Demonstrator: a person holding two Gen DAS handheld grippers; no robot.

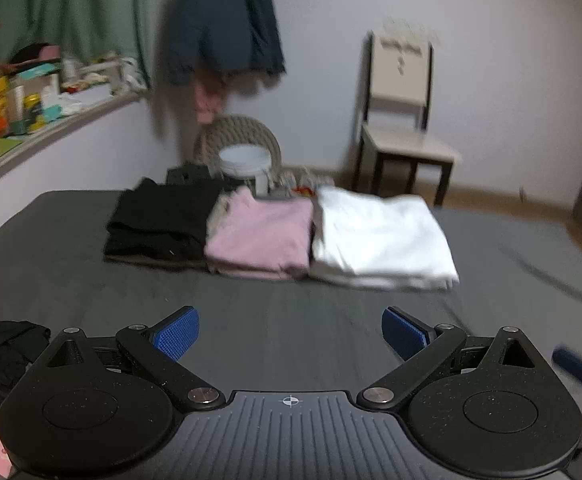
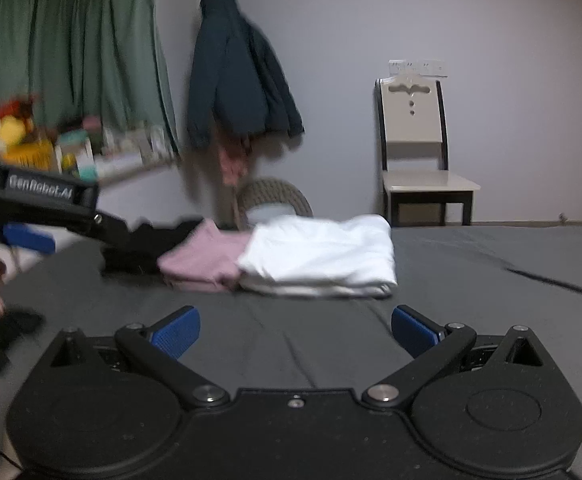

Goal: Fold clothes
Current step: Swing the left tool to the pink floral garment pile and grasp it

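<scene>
While both hand-held grippers, left (image 1: 290,333) and right (image 2: 295,334), gape empty, the left's body reads "GenRobot.AI".

bed (image 1: 291,300) free, folded stacks (image 1: 263,236) ahead (touching)

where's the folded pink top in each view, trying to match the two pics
Left wrist view: the folded pink top lies at centre, middle of the row on the bed, between the black pile and the white pile.
Right wrist view: the folded pink top lies left of centre, partly behind the white pile.
Shared landmark: the chair against the wall, right of the piles.
</scene>
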